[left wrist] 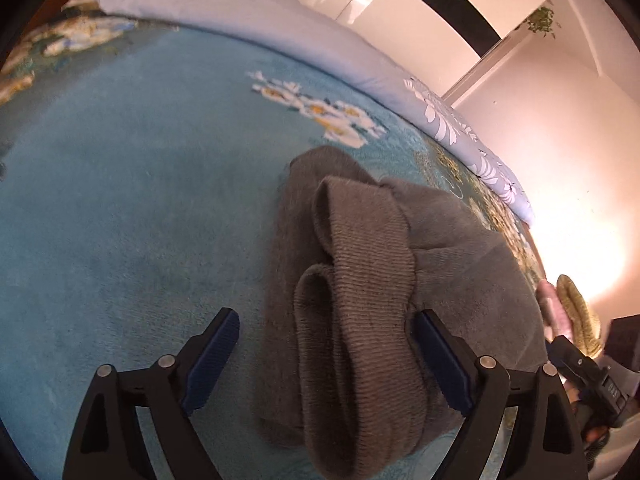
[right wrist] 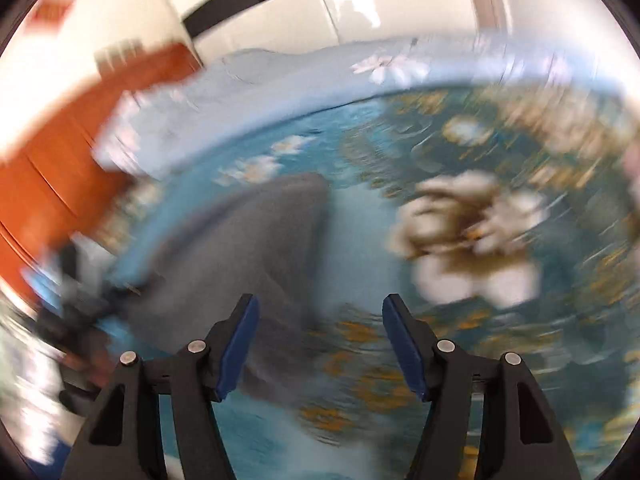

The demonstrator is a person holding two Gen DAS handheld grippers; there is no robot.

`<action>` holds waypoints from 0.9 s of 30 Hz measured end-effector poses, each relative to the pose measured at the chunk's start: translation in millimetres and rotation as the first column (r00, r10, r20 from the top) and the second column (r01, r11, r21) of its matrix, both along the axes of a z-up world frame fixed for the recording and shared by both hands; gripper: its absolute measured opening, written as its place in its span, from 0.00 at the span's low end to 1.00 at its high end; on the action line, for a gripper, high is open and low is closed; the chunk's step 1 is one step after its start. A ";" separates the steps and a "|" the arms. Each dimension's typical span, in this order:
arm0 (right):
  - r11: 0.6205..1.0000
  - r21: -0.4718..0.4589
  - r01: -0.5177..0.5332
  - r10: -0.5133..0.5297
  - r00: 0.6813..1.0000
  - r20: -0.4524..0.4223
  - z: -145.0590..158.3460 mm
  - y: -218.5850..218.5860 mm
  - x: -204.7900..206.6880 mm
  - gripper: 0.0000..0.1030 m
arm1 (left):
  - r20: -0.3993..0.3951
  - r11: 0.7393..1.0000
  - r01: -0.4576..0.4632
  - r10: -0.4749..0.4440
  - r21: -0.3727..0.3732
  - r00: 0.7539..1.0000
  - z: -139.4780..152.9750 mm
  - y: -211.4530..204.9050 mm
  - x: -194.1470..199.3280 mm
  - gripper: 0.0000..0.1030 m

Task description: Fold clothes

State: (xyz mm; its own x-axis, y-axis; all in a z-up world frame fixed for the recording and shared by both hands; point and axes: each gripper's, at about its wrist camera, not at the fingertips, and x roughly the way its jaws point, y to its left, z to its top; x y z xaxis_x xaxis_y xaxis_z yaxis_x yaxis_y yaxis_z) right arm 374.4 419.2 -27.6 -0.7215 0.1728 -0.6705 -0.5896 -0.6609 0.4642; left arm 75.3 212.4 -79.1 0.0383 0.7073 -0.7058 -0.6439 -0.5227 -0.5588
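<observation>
Two views, entered in order.

Left wrist view. We record the left gripper [left wrist: 326,322] with its jaws spread wide, nothing pinched between them. The right-hand blue pad [left wrist: 440,362] touches or nearly touches the side of the grey garment [left wrist: 360,280]; we cannot tell which. The left-hand pad stands clear of it over bare cloth. The garment is a ribbed knit piece, bunched and folded over itself, lying on a teal blanket [left wrist: 120,200] printed with white and yellow flowers. A flatter grey part of the garment spreads out to the right. Behind the blanket runs a pale lilac duvet [left wrist: 280,28] with a white flower print, and beyond it a light wall and glossy wardrobe doors [left wrist: 400,4]. At the right edge we note part of the other gripper [left wrist: 588,376] and some pink and yellowish knitwear [left wrist: 576,312], only partly in view.

Right wrist view. Heavily blurred. We record the right gripper [right wrist: 318,340] released, jaws apart and holding nothing, above the same flowered blanket [right wrist: 360,232]. The grey garment [right wrist: 248,248] lies ahead and to the left of the fingers, apart from them. An orange-brown wooden panel [right wrist: 60,152] fills the left side; further detail cannot be read.
</observation>
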 end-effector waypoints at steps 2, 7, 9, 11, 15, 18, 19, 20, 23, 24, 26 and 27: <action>0.991 -0.129 -0.046 0.034 0.995 -0.091 -14.9 10.6 -12.4 0.64 | 0.037 1.000 0.006 -0.007 0.024 0.999 -5.1 -0.7 -3.1 0.89; 0.965 -0.253 -0.065 0.040 0.994 -0.105 -45.6 25.5 -49.3 0.66 | 0.100 0.996 0.013 -0.022 0.086 0.995 -11.0 -6.3 -6.1 0.88; 0.951 -0.306 -0.050 0.021 0.995 -0.099 -56.2 30.8 -55.7 0.67 | 0.108 0.994 0.017 -0.028 0.106 0.994 -10.7 -7.5 -6.1 0.81; 0.934 -0.355 -0.040 0.002 0.994 -0.107 -63.7 32.6 -57.9 0.67 | 0.119 0.993 0.028 -0.041 0.111 0.992 -11.1 -6.7 -2.7 0.62; 0.908 -0.419 -0.002 -0.046 0.993 -0.105 -66.2 30.7 -56.3 0.60 | 0.080 0.996 0.012 -0.019 0.088 0.997 0.4 -11.5 5.9 0.44; 0.923 -0.383 0.041 -0.072 0.995 -0.065 -51.8 20.1 -53.7 0.40 | 0.056 0.996 0.004 -0.009 0.091 0.998 21.6 -23.7 18.3 0.34; 0.925 -0.378 0.040 -0.072 0.995 -0.072 -45.2 15.4 -50.4 0.38 | 0.035 0.995 0.011 -0.014 0.095 0.999 32.1 -29.6 25.3 0.33; 0.925 -0.379 0.032 -0.069 0.994 -0.085 -38.3 10.8 -45.8 0.38 | 0.014 0.995 0.020 -0.022 0.100 1.000 42.6 -36.1 32.6 0.33; 0.924 -0.383 -0.002 -0.054 0.989 -0.135 -19.2 -2.8 -25.7 0.37 | -0.041 0.992 0.049 -0.045 0.117 0.998 73.7 -53.8 56.2 0.33; 0.923 -0.384 -0.017 -0.046 0.987 -0.156 -12.9 -7.2 -15.9 0.37 | -0.055 0.991 0.059 -0.053 0.124 0.997 83.7 -57.8 65.1 0.33; 0.929 -0.367 -0.041 -0.031 0.982 -0.187 1.5 -13.1 3.2 0.37 | -0.092 0.987 0.086 -0.074 0.133 0.993 102.8 -55.7 83.8 0.33; 0.938 -0.343 -0.044 -0.026 0.980 -0.197 11.1 -14.7 15.7 0.37 | -0.113 0.985 0.108 -0.093 0.136 0.989 113.5 -47.6 96.0 0.33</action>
State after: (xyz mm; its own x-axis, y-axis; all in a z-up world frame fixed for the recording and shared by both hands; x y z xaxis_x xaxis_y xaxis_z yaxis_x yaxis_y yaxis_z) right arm 390.1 404.6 -16.5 -0.8447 -0.0504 -0.5328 -0.4587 -0.4449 0.7692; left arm 171.3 164.8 34.4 0.0441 0.7964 -0.6031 -0.7487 -0.3734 -0.5478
